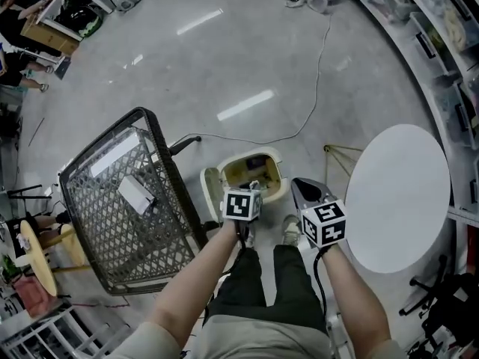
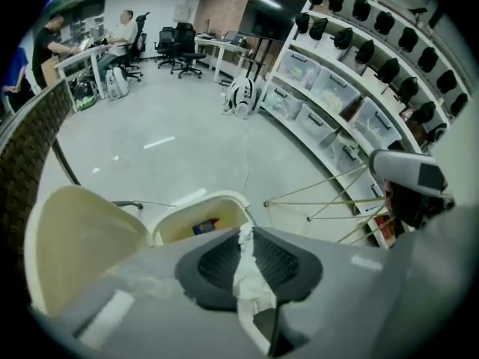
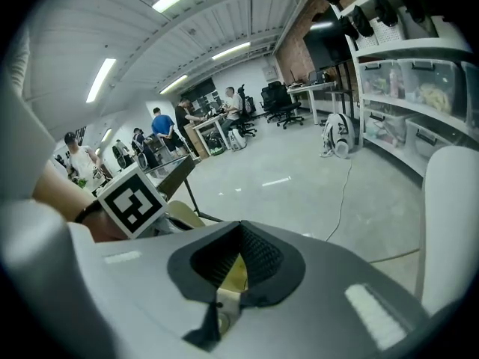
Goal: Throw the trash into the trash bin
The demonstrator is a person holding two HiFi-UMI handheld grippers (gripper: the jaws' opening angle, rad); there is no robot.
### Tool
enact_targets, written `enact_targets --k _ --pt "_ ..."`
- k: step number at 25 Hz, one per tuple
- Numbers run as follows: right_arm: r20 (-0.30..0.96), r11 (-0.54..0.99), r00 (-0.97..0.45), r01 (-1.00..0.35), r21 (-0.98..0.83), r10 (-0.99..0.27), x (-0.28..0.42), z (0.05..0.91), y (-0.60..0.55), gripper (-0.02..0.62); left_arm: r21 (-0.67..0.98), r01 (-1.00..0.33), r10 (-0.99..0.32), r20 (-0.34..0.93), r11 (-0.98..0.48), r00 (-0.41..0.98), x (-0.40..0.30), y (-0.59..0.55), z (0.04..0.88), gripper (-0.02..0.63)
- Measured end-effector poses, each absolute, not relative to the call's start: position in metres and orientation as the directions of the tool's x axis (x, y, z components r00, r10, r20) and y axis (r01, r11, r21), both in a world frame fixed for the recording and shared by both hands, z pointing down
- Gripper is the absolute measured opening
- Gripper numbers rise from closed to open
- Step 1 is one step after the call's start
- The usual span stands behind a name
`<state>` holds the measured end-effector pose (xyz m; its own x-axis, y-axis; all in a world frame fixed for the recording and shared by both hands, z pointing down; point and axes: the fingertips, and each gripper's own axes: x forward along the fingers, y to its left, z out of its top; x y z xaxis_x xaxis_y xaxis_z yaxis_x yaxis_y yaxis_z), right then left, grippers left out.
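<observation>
A cream trash bin (image 1: 278,172) stands on the floor in front of my feet, its lid (image 1: 211,193) swung open to the left. In the left gripper view the bin's rim (image 2: 224,199) and lid (image 2: 75,238) lie just beyond the jaws, and a small coloured item lies inside. My left gripper (image 1: 251,191) (image 2: 245,238) hangs over the bin's near edge, shut on a crumpled white tissue (image 2: 243,275). Just right of the bin, my right gripper (image 1: 307,191) (image 3: 238,234) is shut, holding nothing that I can see.
A black wire basket (image 1: 127,200) stands tilted at the left, close to the bin's lid. A round white table (image 1: 397,197) is at the right. A cable (image 1: 318,73) runs across the grey floor. Shelves with boxes (image 1: 441,36) line the right side.
</observation>
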<state>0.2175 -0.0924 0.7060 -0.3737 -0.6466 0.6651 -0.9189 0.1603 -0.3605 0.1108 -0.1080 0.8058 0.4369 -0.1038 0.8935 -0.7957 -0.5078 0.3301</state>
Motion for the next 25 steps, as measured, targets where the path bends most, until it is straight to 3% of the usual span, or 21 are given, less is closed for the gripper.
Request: enact_targets --k 5,10,18,25 --pt "0.680 0.158 -0.383 -0.915 -0.371 -0.625 0.221 0.749 -0.090 0.003 0.316 -0.838 -0.123 0.905 -0.445 0.407 0.109 -0.113 0.849 0.089" --pt "0.693 0.171 -0.392 -0.914 -0.367 -0.605 0.221 0.775 -0.083 0.003 0.312 -0.872 -0.128 0.915 -0.378 0.383 0.100 -0.111 0.877 0.236" --pt "0.681 0.184 -0.375 -0.923 -0.338 -0.629 0.227 0.746 -0.078 0.003 0.383 -0.841 -0.184 0.860 -0.382 0.476 0.110 -0.116 0.831 0.238" --pt "0.611 0.203 -0.346 -0.935 -0.292 -0.712 0.233 0.653 -0.087 0.003 0.286 -0.750 -0.263 0.813 -0.596 0.519 0.114 -0.131 0.735 0.139"
